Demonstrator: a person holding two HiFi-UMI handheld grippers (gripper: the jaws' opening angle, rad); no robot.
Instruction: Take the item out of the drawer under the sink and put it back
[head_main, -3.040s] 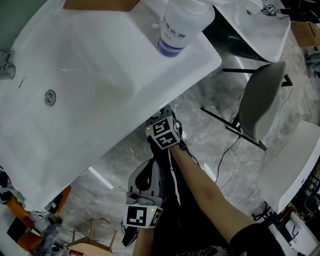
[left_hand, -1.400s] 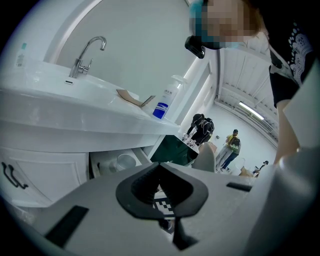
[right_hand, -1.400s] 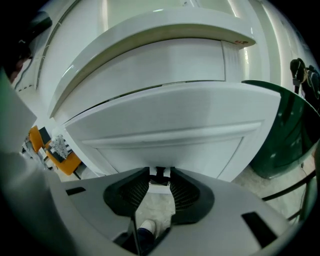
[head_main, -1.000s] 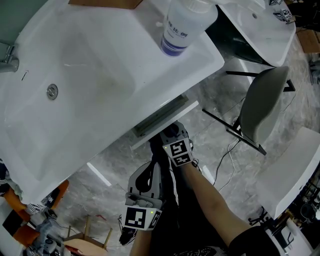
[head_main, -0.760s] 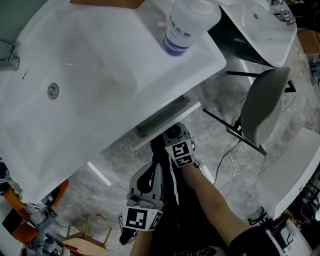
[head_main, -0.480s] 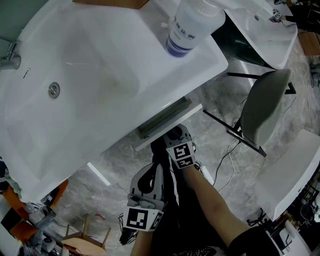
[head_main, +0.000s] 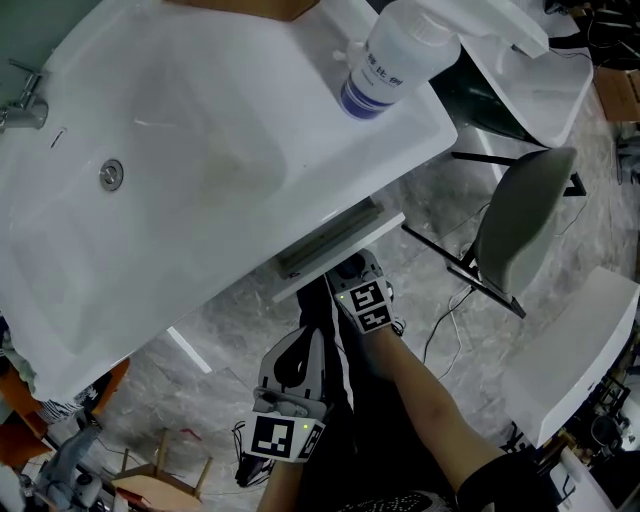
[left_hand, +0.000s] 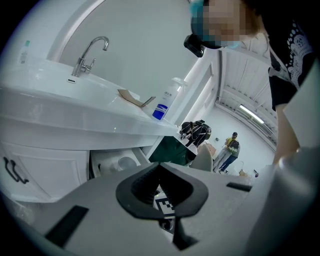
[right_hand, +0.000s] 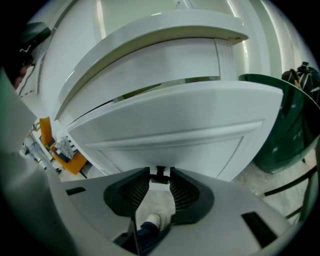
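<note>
One open drawer (head_main: 330, 238) lies along sink (head_main: 200, 150) front, right gripper (right_hand: 160, 176) clamping its handle (right_hand: 160, 170), left gripper (left_hand: 159, 167) closed.

Drawer open now
The right gripper (head_main: 351, 270) pulled the drawer (head_main: 332, 240) out from under the sink (head_main: 200, 130), nearer the person.

The left gripper (left_hand: 160, 168) and right gripper (right_hand: 160, 174) are grey with black ribbed pads (right_hand: 183, 192), each bearing a black-and-white marker cube (head_main: 362, 305).
</note>
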